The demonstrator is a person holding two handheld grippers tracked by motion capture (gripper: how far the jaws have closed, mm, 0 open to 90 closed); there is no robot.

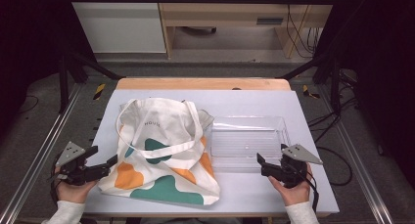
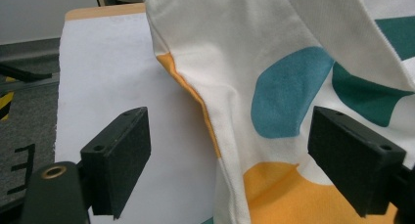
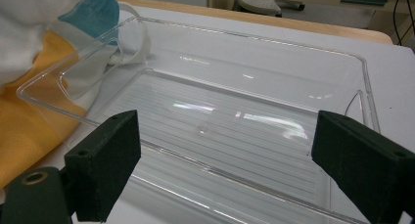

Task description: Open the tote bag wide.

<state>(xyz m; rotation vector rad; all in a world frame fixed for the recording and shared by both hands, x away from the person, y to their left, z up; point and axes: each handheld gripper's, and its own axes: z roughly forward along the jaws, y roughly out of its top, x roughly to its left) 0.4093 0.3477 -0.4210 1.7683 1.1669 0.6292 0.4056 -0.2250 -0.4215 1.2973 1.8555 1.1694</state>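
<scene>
A: Start at the bottom edge of the high view. What is nearest?

B: Two hands. The left hand (image 1: 73,189) sits in the lower left corner and grips the left gripper (image 1: 108,164); the right hand (image 1: 292,190) is at the lower right with the right gripper (image 1: 260,164).

A: How do the jaws stand?

B: Both sets are spread wide and hold nothing. In the left gripper view the two black jaws stand far apart at the bottom corners, with the tote bag's (image 2: 274,87) side edge lying on the table between them, not pinched. In the right gripper view the jaws are equally wide, with the near wall of the clear plastic tray (image 3: 235,121) between them, untouched.

A: Moving up the frame, where does the bag lie?

B: The tote bag (image 1: 164,153) lies flat at the centre left of the high view, cream with orange and teal patches, its handles (image 1: 188,128) looped across the upper part. The left gripper's tips are just beside its lower left edge.

A: And the tray?

B: The clear plastic tray (image 1: 247,143) is right of centre, just beside the bag's right edge. Whether they touch, I cannot tell. It looks empty, with a ridged floor.

A: What carries it all?

B: A white table (image 1: 254,99), with a wooden edge (image 1: 203,83) along its far side in the upper middle. Beyond that, at the top of the frame, is floor and light furniture (image 1: 120,23).
</scene>
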